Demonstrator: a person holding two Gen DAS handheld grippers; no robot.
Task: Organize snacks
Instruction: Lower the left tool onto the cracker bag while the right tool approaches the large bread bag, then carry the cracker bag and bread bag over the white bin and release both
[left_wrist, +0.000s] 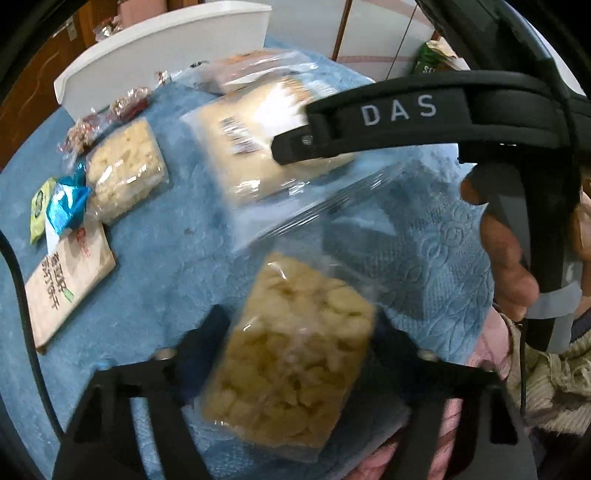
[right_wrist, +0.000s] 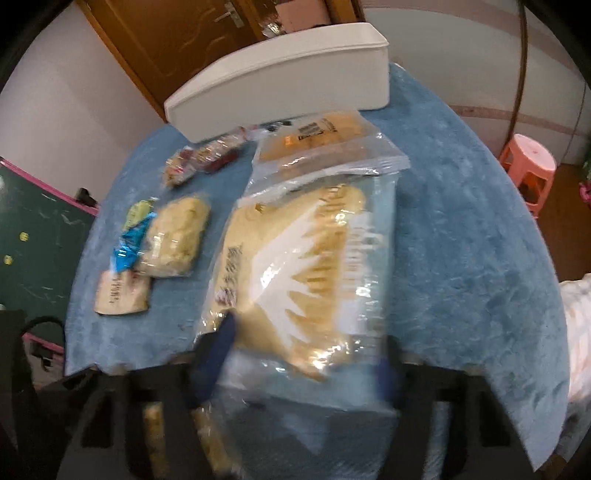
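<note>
While the left gripper (left_wrist: 295, 354) closes on a clear packet of pale puffed snack pieces (left_wrist: 291, 354) lying on the blue textured cloth (left_wrist: 424, 236), the right gripper (right_wrist: 295, 358) clamps the near edge of a large clear bag of tan biscuits (right_wrist: 306, 266). A white rectangular plastic bin (right_wrist: 280, 81) stands behind the bags.

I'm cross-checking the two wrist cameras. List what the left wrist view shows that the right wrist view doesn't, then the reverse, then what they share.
Left wrist only: the right gripper seen from outside, and a hand holding it.
Right wrist only: a pink stool and a wooden door.
Both: the blue cloth, the white box, the large clear bag and the small puffed-snack pack.
</note>
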